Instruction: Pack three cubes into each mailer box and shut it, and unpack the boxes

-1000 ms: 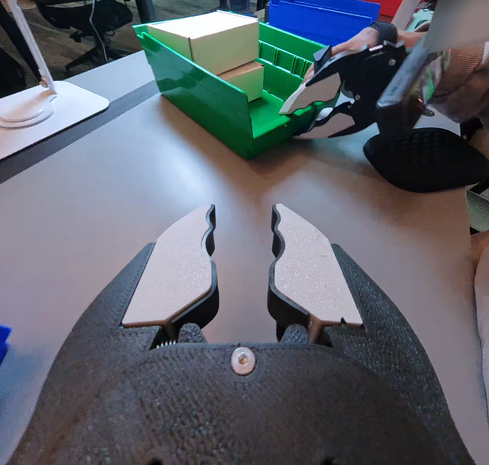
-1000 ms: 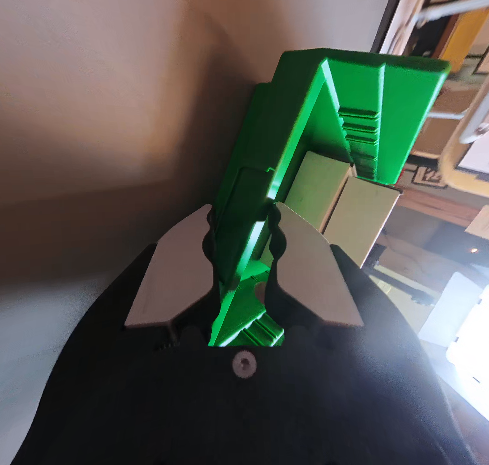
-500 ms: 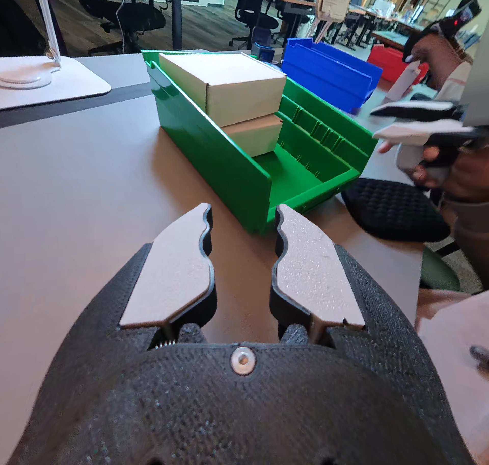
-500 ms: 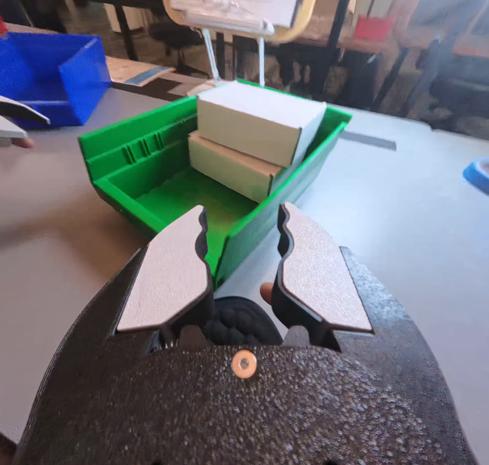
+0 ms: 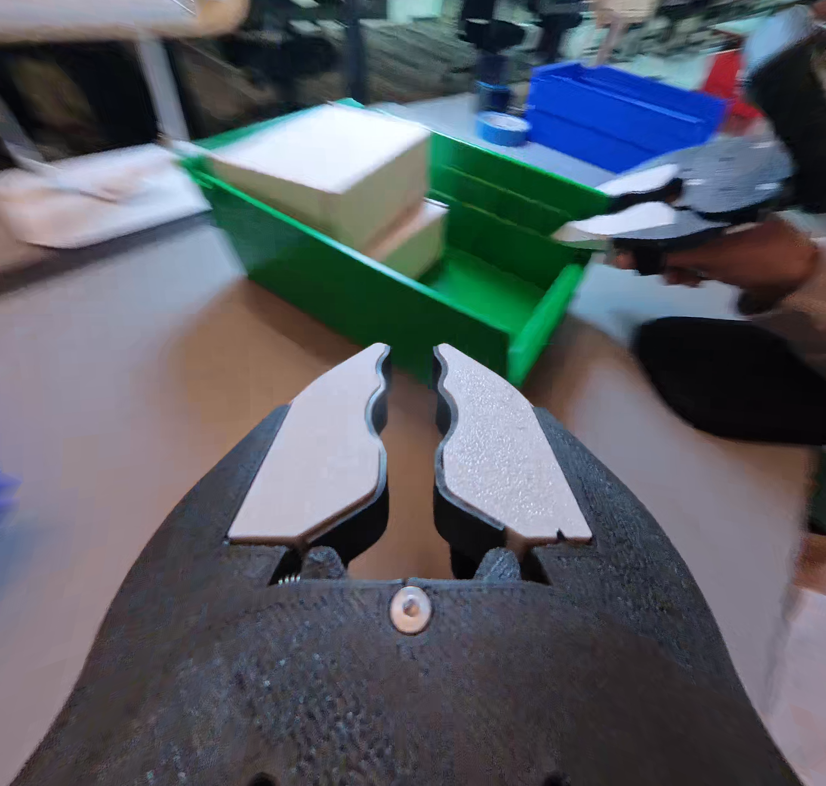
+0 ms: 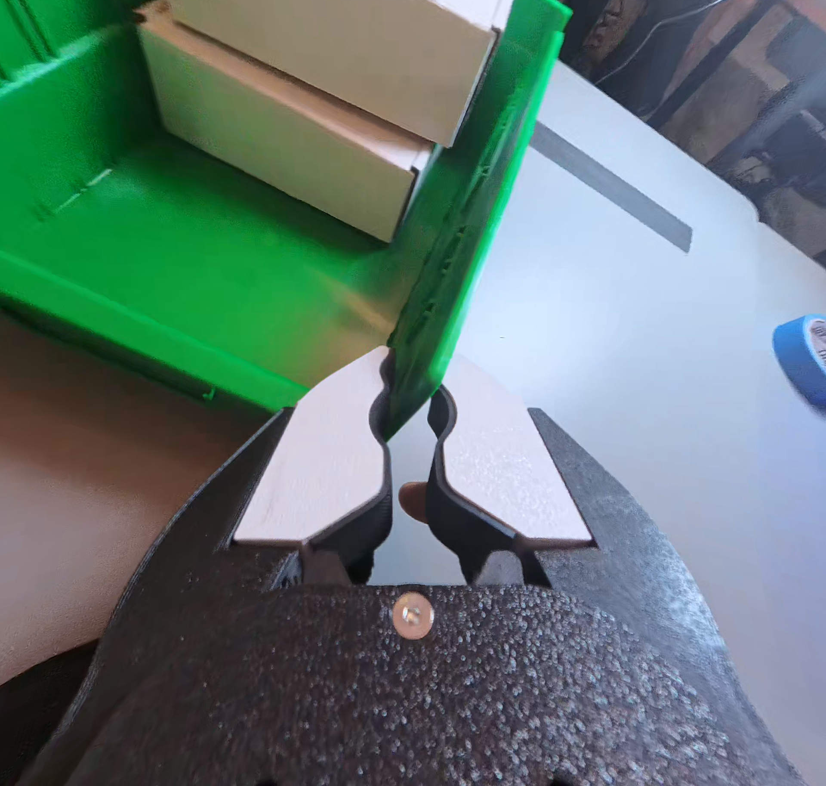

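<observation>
The right tongs (image 6: 411,389) pinched the green bin's (image 6: 491,183) side wall at its near corner. The left tongs (image 5: 411,362) hung narrowly parted, holding nothing, over the desk (image 5: 134,362).

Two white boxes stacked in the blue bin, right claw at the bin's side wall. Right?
Wrong bin. The right wrist view shows the two white boxes stacked in the green bin. The right claw is at its side wall, as you said.

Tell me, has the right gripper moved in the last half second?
Yes: the right gripper came forward to the green bin; its corner wall now sits between the jaws.
</observation>
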`<state>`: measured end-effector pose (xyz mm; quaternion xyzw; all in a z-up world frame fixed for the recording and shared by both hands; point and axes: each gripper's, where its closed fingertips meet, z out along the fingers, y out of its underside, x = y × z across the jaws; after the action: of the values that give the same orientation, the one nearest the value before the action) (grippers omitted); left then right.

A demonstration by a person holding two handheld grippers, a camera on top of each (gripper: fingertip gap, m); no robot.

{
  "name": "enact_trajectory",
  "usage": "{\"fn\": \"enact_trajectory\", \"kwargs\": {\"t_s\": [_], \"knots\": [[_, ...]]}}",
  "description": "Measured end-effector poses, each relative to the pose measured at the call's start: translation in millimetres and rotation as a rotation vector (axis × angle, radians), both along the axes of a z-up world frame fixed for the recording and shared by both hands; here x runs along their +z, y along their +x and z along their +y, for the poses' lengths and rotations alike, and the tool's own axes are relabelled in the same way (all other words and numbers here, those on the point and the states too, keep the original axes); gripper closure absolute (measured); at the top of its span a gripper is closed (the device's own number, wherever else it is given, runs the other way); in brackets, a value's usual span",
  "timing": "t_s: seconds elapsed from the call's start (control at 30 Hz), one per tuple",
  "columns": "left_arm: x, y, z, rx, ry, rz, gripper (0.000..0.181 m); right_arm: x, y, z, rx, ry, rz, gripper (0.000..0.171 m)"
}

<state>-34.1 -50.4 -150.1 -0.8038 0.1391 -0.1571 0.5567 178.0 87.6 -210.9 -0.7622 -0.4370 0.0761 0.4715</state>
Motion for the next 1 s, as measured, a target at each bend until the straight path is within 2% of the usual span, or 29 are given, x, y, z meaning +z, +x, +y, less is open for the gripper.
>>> {"fn": "enact_trajectory", "kwargs": {"t_s": [0.03, 0.1, 0.17, 0.23, 0.27, 0.3, 0.33, 0.37, 0.53, 0.6, 0.7, 0.87, 1.0], "knots": [[14.3, -43.4, -4.9, 0.129, 0.047, 0.106, 0.156, -0.1, 0.7, 5.8, -0.009, 0.003, -0.008, 0.161], [30.7, -157.1, -26.3, 0.452, 0.032, 0.293, 0.132, -0.2, -0.8, 11.7, -0.005, -0.004, 0.004, 0.163], [28.2, -272.0, -59.5, 0.756, -0.036, 0.334, 0.122, -0.3, -1.0, 16.3, -0.004, -0.009, 0.022, 0.163], [-8.4, -341.3, -77.1, 0.863, -0.177, 0.158, 0.108, -0.4, 0.6, 19.7, -0.008, -0.027, 0.045, 0.164], [-29.9, -356.5, -76.8, 0.848, -0.247, 0.053, 0.103, -0.5, 2.0, 20.7, -0.010, -0.034, 0.051, 0.165], [-45.3, -362.8, -70.3, 0.806, -0.275, -0.033, 0.109, -0.5, 4.4, 21.6, -0.014, -0.035, 0.049, 0.165], [-55.1, -361.5, -59.9, 0.747, -0.278, -0.117, 0.121, -0.6, 7.4, 22.1, -0.021, -0.036, 0.046, 0.165], [-60.2, -359.9, -50.5, 0.720, -0.275, -0.172, 0.123, -0.4, 11.0, 22.0, -0.031, -0.041, 0.047, 0.165], [-62.5, -346.4, -9.1, 0.639, -0.293, 0.095, 0.137, -0.2, 34.6, 14.0, -0.096, -0.047, 0.047, 0.165], [-60.4, -321.4, 16.5, 0.540, -0.279, 0.101, 0.136, 0.2, 41.5, 8.4, -0.120, -0.046, 0.045, 0.165], [-59.2, -289.3, 52.6, 0.444, -0.244, 0.173, 0.149, 0.3, 47.2, -2.0, -0.147, -0.041, 0.052, 0.165], [-57.0, -231.1, 96.6, 0.318, -0.210, 0.151, 0.144, 0.3, 61.4, -9.8, -0.205, -0.048, 0.081, 0.166], [-57.2, -217.5, 94.2, 0.306, -0.194, 0.236, 0.143, 0.2, 68.8, -12.9, -0.235, -0.049, 0.113, 0.166]]}}
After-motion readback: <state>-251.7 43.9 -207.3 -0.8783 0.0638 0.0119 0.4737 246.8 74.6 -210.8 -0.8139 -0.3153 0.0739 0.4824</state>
